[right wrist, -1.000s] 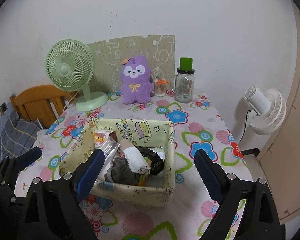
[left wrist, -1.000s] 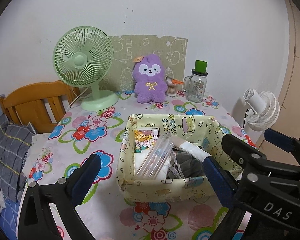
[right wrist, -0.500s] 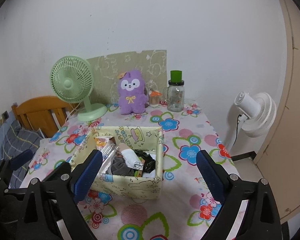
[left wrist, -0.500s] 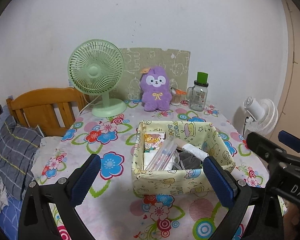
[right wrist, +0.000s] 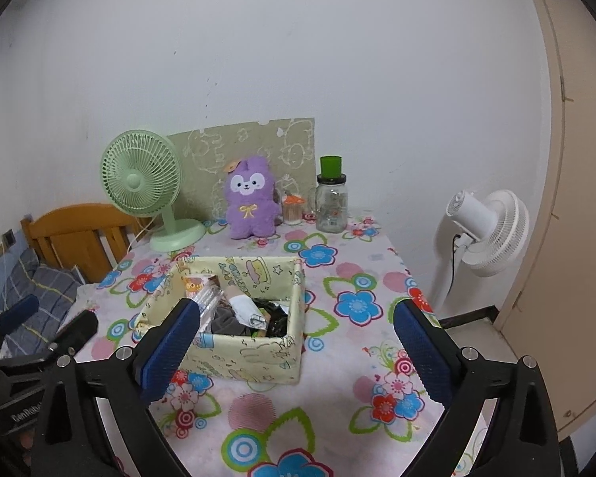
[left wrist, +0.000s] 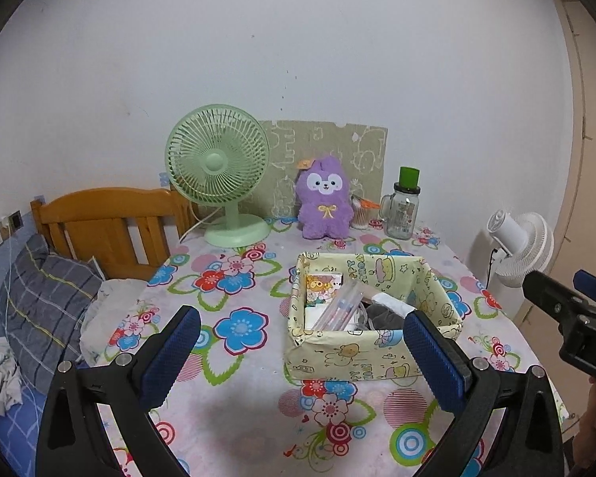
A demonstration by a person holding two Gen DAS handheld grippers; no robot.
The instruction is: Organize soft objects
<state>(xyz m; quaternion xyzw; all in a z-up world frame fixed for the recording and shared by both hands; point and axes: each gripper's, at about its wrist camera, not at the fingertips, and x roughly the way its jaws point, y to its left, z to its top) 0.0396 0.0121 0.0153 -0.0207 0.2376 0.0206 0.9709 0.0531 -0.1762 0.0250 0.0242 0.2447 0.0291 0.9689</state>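
Observation:
A yellow cartoon-print fabric box [left wrist: 381, 353] [right wrist: 254, 353] stands mid-table, holding a small printed pack [left wrist: 324, 288], a clear packet of pens [left wrist: 339, 308], a white roll and grey and dark cloth [right wrist: 228, 324]. A purple plush toy [left wrist: 325, 200] [right wrist: 251, 202] sits upright at the back of the table. My left gripper [left wrist: 304, 357] is open and empty, held back above the table's near edge. My right gripper [right wrist: 296, 351] is open and empty, also near the front edge, and shows at the right of the left wrist view [left wrist: 568, 310].
A green desk fan [left wrist: 222, 177] [right wrist: 147, 187] stands back left, a glass jar with a green lid [left wrist: 404, 206] [right wrist: 331, 202] and a small orange-lidded cup [right wrist: 292, 210] back right. A wooden headboard [left wrist: 99, 230], a pillow [left wrist: 43, 306] lie left; a white floor fan [right wrist: 484, 230] stands right.
Both grippers have pulled back and up from the box, so the box and table look smaller and farther. Both stay open and empty. Nothing on the table has moved.

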